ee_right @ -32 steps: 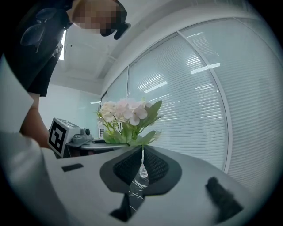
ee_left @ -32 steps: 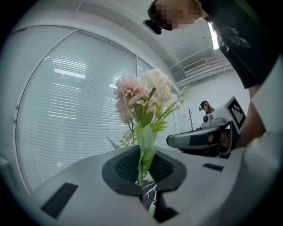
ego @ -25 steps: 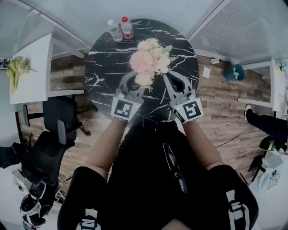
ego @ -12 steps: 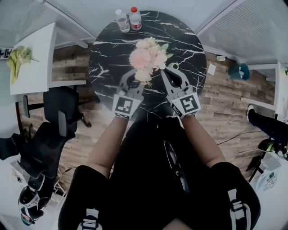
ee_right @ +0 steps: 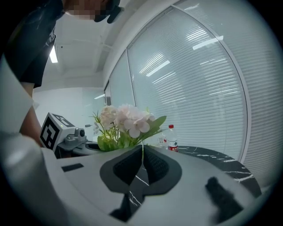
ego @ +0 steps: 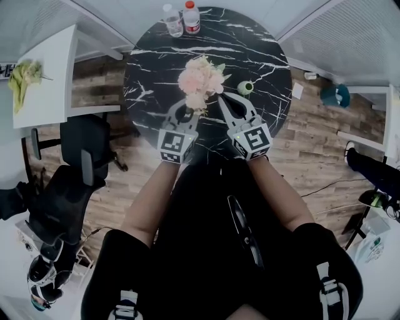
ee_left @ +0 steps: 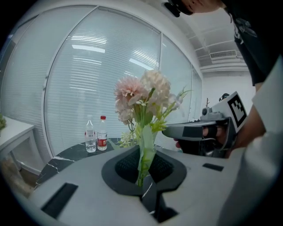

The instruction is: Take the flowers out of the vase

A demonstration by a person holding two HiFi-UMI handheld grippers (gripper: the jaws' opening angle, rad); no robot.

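Note:
A bunch of pale pink flowers with green leaves hangs over the black marble table, clear of the small green-and-white vase standing to its right. My left gripper is shut on the green stems, and the blooms stand upright above its jaws. My right gripper has its jaws pressed together at the bunch's right side. A thin green strand shows at its seam; I cannot tell whether it is gripped. The flowers lie just beyond its tips.
Two water bottles stand at the table's far edge. A white desk with a green bundle is at the left, and a black office chair stands beside the table. A teal object lies on the wooden floor at right.
Both grippers and the bunch have sunk and come nearer to me. The vase, hidden under the flowers a second ago, now stands apart at the right.

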